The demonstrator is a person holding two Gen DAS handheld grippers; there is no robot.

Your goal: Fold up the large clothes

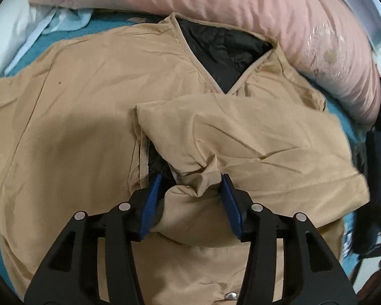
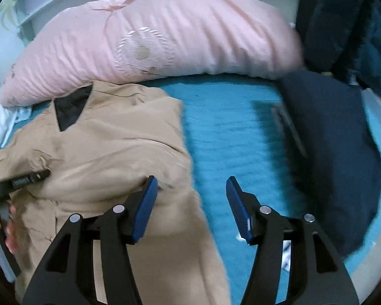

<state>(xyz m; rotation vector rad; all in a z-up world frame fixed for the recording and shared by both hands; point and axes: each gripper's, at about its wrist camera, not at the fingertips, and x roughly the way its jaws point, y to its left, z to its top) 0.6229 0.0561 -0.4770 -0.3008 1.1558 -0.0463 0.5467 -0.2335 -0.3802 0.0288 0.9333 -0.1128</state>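
Observation:
A large tan jacket (image 1: 76, 117) with black lining (image 1: 223, 50) lies spread on a teal bed cover. Its right sleeve (image 1: 254, 137) is folded over the front. My left gripper (image 1: 191, 185) has its blue pads wide apart, with a bunch of the sleeve fabric lying between them. The jacket also shows in the right wrist view (image 2: 109, 147), at the left. My right gripper (image 2: 191, 185) is open and empty, hovering at the jacket's right edge over the teal cover (image 2: 228, 132). The left gripper's tip (image 2: 30, 178) shows at the far left there.
A pink pillow (image 2: 152, 43) lies along the far side of the bed (image 1: 266, 17). A dark navy garment (image 2: 330, 139) lies at the right. White and pale blue cloth (image 1: 38, 28) lies at the far left.

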